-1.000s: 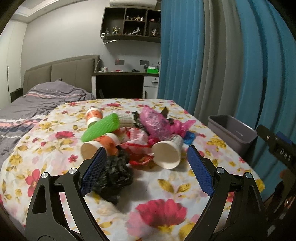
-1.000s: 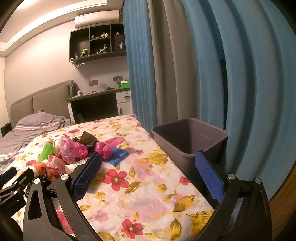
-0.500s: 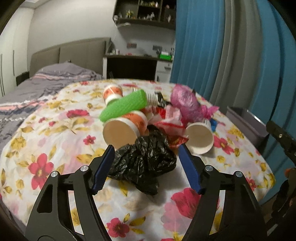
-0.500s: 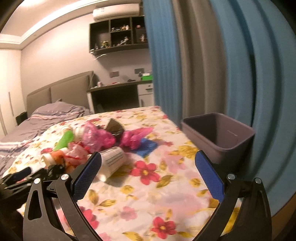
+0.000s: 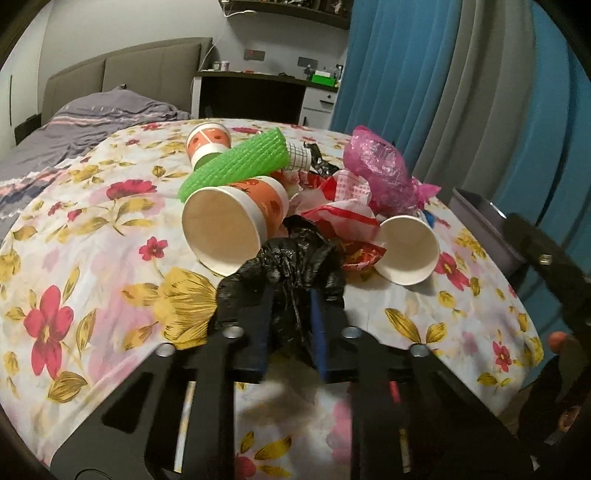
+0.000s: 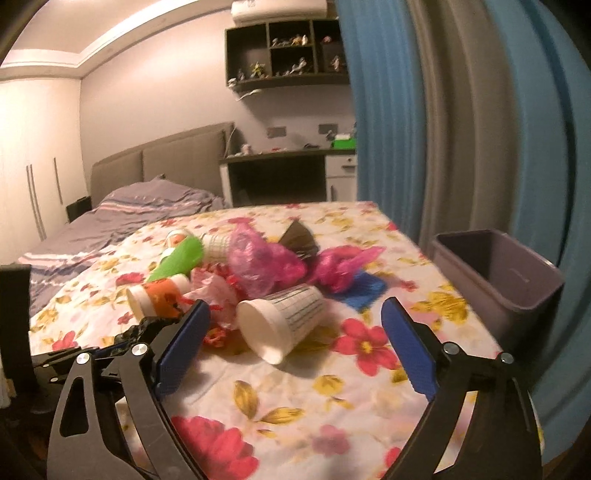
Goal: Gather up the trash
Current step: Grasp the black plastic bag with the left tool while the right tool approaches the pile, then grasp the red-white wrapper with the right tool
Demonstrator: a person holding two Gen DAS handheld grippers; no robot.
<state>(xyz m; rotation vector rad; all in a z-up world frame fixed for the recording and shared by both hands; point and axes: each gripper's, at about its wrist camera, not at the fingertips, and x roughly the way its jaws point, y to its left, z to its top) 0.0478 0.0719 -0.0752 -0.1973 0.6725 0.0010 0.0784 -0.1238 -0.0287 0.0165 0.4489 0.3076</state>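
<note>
Left wrist: black bag (image 5: 291,266) inside left gripper (image 5: 290,295).

Bedroom. Grey padded headboard (image 6: 162,162), grey striped bedding (image 6: 122,218). Dark desk (image 6: 280,173) against pale wall, white drawer unit (image 6: 341,177) beside. Dark cubby shelf (image 6: 288,51) with figurines; air conditioner (image 6: 279,6) above. Blue-grey curtains (image 6: 461,110) right. Cove lighting (image 6: 122,35).
</note>
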